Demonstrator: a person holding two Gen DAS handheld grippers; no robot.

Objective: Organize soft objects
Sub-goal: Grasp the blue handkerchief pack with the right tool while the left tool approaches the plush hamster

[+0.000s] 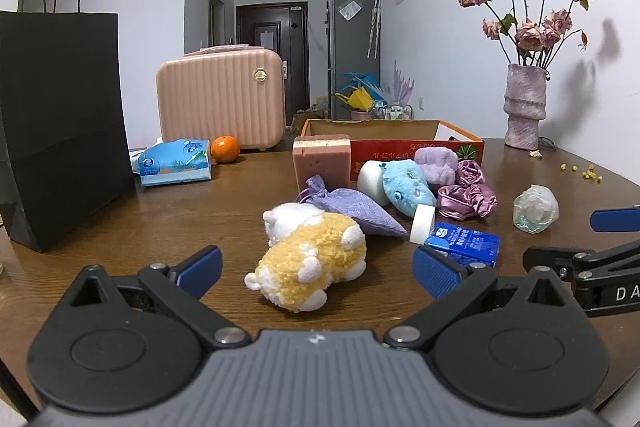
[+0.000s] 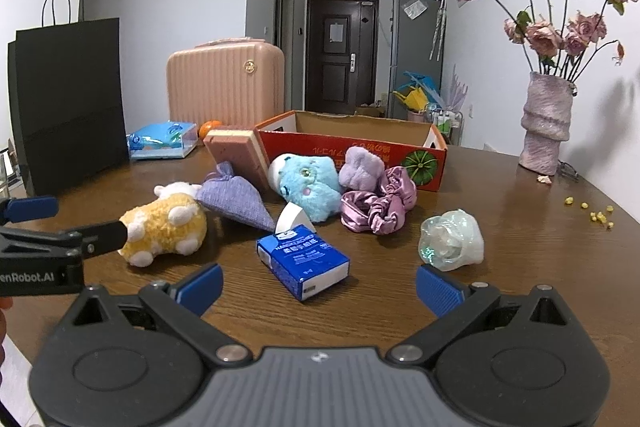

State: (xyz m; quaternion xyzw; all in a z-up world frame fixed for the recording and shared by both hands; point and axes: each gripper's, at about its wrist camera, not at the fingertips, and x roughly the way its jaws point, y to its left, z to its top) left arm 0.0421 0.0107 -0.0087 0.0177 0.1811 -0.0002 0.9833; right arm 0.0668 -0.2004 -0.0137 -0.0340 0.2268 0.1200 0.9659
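My left gripper is open, its blue pads either side of a yellow and white plush, which also shows in the right wrist view. My right gripper is open just short of a blue tissue pack. Behind lie a lavender pouch, a blue plush, a purple plush, pink satin scrunchies, a pink sponge block and a crumpled plastic bag. An open red cardboard box stands at the back.
A black paper bag stands at the left of the wooden table. A pink suitcase, a blue tissue packet and an orange sit behind. A vase of dried roses is at right, with yellow crumbs.
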